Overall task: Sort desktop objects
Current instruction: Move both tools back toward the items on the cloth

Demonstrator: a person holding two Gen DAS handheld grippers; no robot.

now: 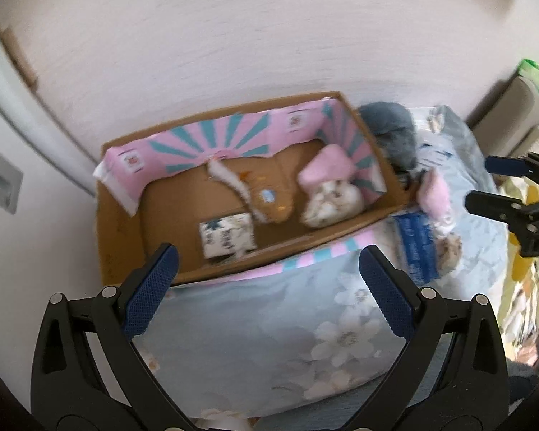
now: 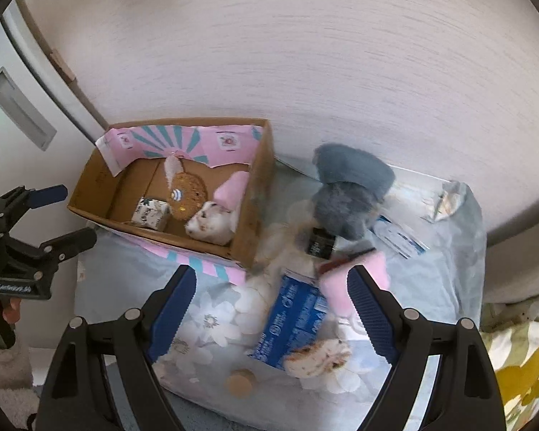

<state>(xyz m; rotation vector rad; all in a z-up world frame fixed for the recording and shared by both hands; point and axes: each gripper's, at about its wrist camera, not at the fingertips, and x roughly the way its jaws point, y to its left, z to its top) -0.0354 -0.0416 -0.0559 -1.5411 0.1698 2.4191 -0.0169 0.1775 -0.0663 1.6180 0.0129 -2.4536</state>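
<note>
An open cardboard box (image 1: 118, 230) (image 2: 258, 194) with pink and teal lining stands on a floral cloth. Inside lie a small patterned packet (image 1: 226, 239) (image 2: 151, 213), a brown round plush (image 1: 269, 201) (image 2: 187, 194) and a pink-and-white slipper (image 1: 330, 186) (image 2: 215, 219). Outside, to its right, lie a second pink slipper (image 2: 341, 309) (image 1: 438, 204), a blue packet (image 2: 291, 319) (image 1: 417, 244), a grey plush (image 2: 352, 190) (image 1: 391, 129), a black item (image 2: 319, 244) and a cork (image 2: 239, 382). My left gripper (image 1: 269, 269) (image 2: 72, 212) is open and empty at the box's near edge. My right gripper (image 2: 269, 298) (image 1: 485, 183) is open above the blue packet.
The white wall (image 1: 233, 36) runs right behind the box. A white door with a recessed handle (image 2: 18, 107) is at the left. A foil wrapper (image 2: 445, 201) and a white-blue leaflet (image 2: 399, 237) lie at the cloth's far right. A yellow floral fabric (image 2: 521, 359) lies at the right.
</note>
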